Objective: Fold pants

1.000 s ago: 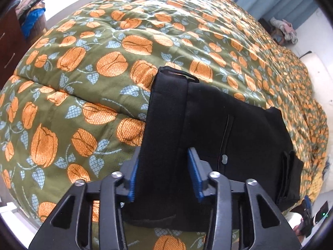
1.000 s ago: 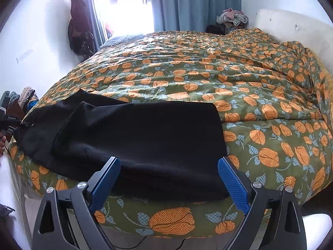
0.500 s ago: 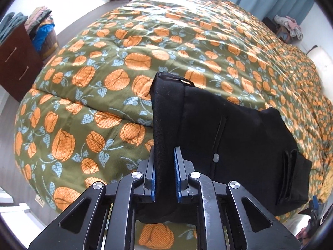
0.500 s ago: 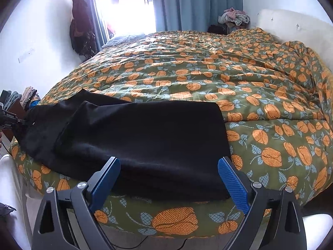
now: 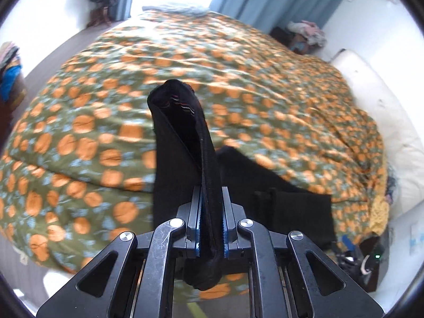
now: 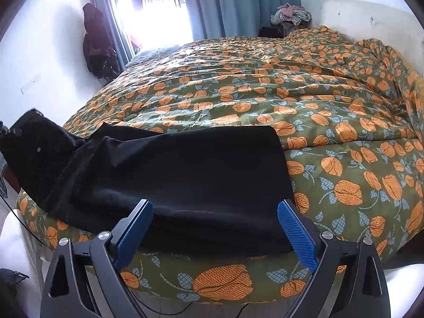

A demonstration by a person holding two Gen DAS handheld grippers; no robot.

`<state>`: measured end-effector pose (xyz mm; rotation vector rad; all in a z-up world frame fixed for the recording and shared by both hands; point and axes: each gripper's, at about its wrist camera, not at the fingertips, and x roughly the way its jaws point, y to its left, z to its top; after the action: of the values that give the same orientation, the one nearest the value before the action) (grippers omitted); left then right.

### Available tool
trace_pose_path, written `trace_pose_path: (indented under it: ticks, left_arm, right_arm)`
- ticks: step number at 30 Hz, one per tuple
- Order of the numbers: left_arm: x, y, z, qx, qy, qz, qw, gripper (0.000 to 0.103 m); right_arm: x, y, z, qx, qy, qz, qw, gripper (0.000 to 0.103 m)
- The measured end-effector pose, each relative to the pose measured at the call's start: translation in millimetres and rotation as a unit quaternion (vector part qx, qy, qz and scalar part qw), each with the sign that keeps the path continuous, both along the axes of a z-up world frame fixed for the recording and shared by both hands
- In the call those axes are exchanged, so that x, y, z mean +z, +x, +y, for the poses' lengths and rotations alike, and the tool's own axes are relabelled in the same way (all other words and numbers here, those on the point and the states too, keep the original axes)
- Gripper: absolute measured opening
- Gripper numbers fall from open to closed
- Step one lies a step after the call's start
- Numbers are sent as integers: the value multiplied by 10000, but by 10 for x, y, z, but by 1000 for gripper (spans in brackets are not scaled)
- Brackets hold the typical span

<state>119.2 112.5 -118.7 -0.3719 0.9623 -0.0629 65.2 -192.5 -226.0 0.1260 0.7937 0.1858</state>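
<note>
Lifted since the earlier frame, the pants' waistband (image 5: 182, 122) hangs pinched in the left gripper (image 5: 210, 228); right gripper (image 6: 214, 228) spread, lower frame. Next, likely: carry it toward the cuffs (image 6: 265, 175).

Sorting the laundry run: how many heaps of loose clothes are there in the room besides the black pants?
2, maybe more out of view: a clothes heap by the headboard, and a stack at the left edge of the left wrist view.

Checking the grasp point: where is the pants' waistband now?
In the left wrist view, the waistband is pinched in the shut left claw, lifted above the floral bedspread.
</note>
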Motion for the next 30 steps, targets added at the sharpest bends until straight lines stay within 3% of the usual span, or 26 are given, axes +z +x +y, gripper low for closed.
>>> trace_pose_path:
  ticks: [4, 7, 9, 14, 15, 16, 17, 18, 19, 20, 24, 28, 30]
  left_arm:
    - [-43, 241, -595, -570, -217, -99, 9981, 9]
    - [-235, 462, -1090, -930, -237, 7, 9954, 9]
    - [-443, 614, -1412, -1141, -236, 194, 9930, 9]
    - [-961, 853, -2178, -1889, -372, 1026, 9759, 13]
    - [-948, 847, -2258, -2000, -492, 1073, 9727, 16]
    - [-887, 815, -2291, -2084, -666, 1008, 9706, 29]
    - [-768, 772, -2288, -2156, -892, 823, 9689, 39]
    - [-642, 743, -2251, -2176, -1024, 633, 9686, 58]
    - [-503, 711, -2181, -2162, -1112, 406, 9692, 69]
    - [-333, 677, -2053, -2102, -1177, 127, 9705, 70]
    - [-50, 593, -1473, -1523, -1213, -374, 9802, 71]
    - [-153, 388, -799, -468, -540, -468, 9963, 66]
    - [-312, 207, -554, 96, -148, -392, 9991, 54]
  right_arm:
    - [2, -5, -42, -76, 41, -6, 10000, 95]
    - [-8, -1, -80, -137, 83, 26, 9999, 95]
    - [-9, -3, -99, -172, 93, 30, 9998, 95]
    - [-8, 1, -206, -353, 209, 46, 9991, 95]
    - [-8, -1, -238, -411, 262, 47, 9988, 95]
    - [-9, -2, -268, -459, 305, 47, 9985, 95]
    - [-10, -4, -312, -544, 362, 55, 9978, 95]
    - [-14, -5, -343, -603, 396, 64, 9974, 95]
    - [-23, -3, -372, -657, 432, 85, 9969, 95]
    - [-42, 7, -407, -719, 482, 134, 9962, 95]
    - [-98, 48, -475, -812, 645, 276, 9942, 95]
    - [-98, 39, -449, -756, 659, 245, 9947, 95]
    - [-99, 40, -418, -715, 624, 240, 9952, 95]
